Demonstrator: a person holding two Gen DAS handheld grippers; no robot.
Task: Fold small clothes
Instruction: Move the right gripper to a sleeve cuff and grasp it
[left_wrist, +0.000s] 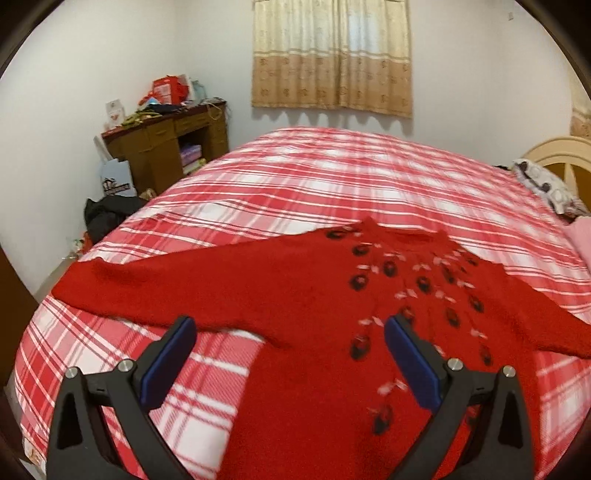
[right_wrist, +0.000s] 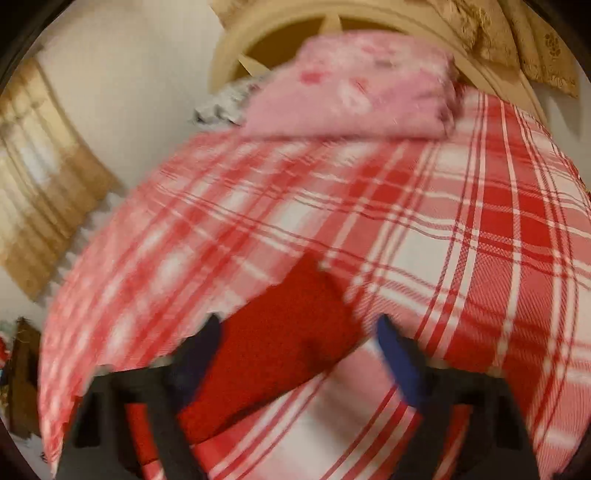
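Note:
A small red knit sweater (left_wrist: 295, 288) with dark and white dots on its chest lies spread flat on the red-and-white plaid bed cover (left_wrist: 332, 177), sleeves stretched to both sides. My left gripper (left_wrist: 290, 332) is open and empty, hovering over the sweater's left underarm and lower body. In the right wrist view, blurred by motion, my right gripper (right_wrist: 299, 328) is open, with the end of one red sleeve (right_wrist: 273, 332) lying between its fingers on the plaid cover (right_wrist: 443, 240).
A pink folded blanket (right_wrist: 354, 92) and a patterned pillow (left_wrist: 543, 184) lie by the cream headboard (left_wrist: 557, 151). A wooden desk (left_wrist: 166, 147) with clutter stands in the far left corner. A dark bag (left_wrist: 107, 216) lies on the floor by the bed.

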